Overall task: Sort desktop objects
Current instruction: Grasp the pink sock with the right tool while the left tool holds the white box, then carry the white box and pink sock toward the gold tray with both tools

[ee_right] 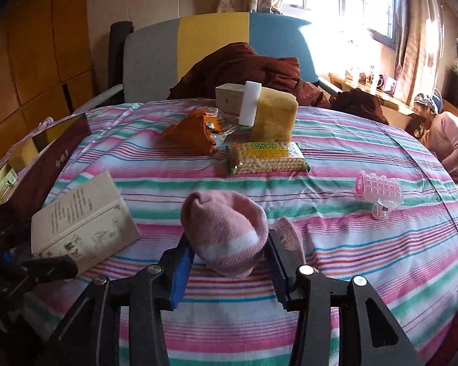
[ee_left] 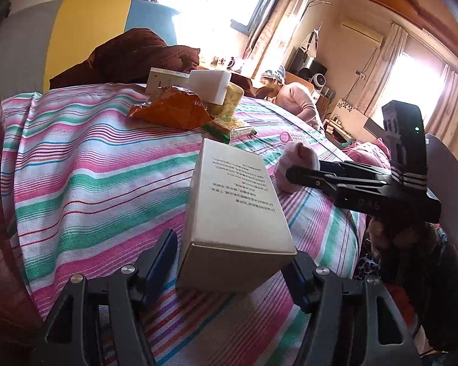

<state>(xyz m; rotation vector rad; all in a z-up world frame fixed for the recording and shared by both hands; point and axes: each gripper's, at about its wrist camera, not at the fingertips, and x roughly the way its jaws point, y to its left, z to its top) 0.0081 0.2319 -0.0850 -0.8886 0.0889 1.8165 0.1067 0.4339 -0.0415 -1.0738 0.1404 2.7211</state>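
A long beige carton (ee_left: 235,213) with printed text lies on the striped tablecloth (ee_left: 91,167). Its near end sits between the fingers of my left gripper (ee_left: 230,268), which is open, with a sliver of gap at the left pad. To the right, my right gripper (ee_right: 230,262) is shut on a pink sock (ee_right: 226,228) with a white band, and the sock bulges above the pads. The left wrist view shows that gripper (ee_left: 293,174) from the side, with the sock (ee_left: 296,161) at its tip. From the right wrist, the carton (ee_right: 82,222) lies at the left.
A biscuit pack (ee_right: 267,157), an orange snack bag (ee_right: 192,134), a yellow sponge (ee_right: 273,119), a white block (ee_right: 250,103) and a small carton (ee_right: 229,97) cluster at the far side. A pink hair roller (ee_right: 378,189) lies right. A dark red open box (ee_right: 42,158) stands left. A person (ee_right: 448,146) sits beyond.
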